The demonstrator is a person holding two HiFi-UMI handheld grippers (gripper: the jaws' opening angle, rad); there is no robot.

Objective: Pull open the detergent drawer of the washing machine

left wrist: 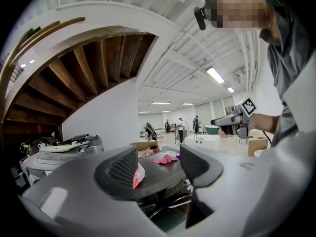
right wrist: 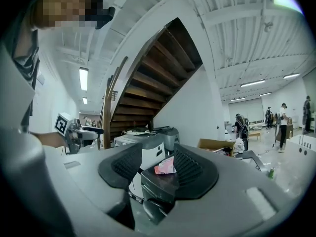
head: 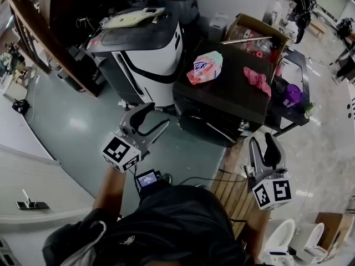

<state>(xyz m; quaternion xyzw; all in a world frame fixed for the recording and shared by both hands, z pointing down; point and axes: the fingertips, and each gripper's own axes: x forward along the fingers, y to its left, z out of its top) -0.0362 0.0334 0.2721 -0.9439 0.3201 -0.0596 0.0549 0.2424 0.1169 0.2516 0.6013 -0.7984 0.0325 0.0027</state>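
Note:
The black washing machine [head: 222, 101] stands in the middle of the head view, seen from above; its detergent drawer cannot be made out. On its lid lie a pink detergent bag [head: 205, 68] and a pink cloth [head: 257, 81]. My left gripper [head: 155, 116] hovers before the machine's front left corner, open and empty. My right gripper [head: 262, 140] is at the machine's near right side, also open and empty. Between the jaws in the left gripper view [left wrist: 158, 164] the machine [left wrist: 163, 179] shows some way off. It also shows beyond the right gripper [right wrist: 157, 164], as the dark machine [right wrist: 158, 181].
A white and black appliance [head: 138, 54] stands left of the washing machine. An open cardboard box [head: 255, 35] sits behind it, and a purple object [head: 292, 95] lies on the low rack to its right. A wooden staircase [head: 33, 37] runs along the left. Wooden slats [head: 233, 190] lie on the floor.

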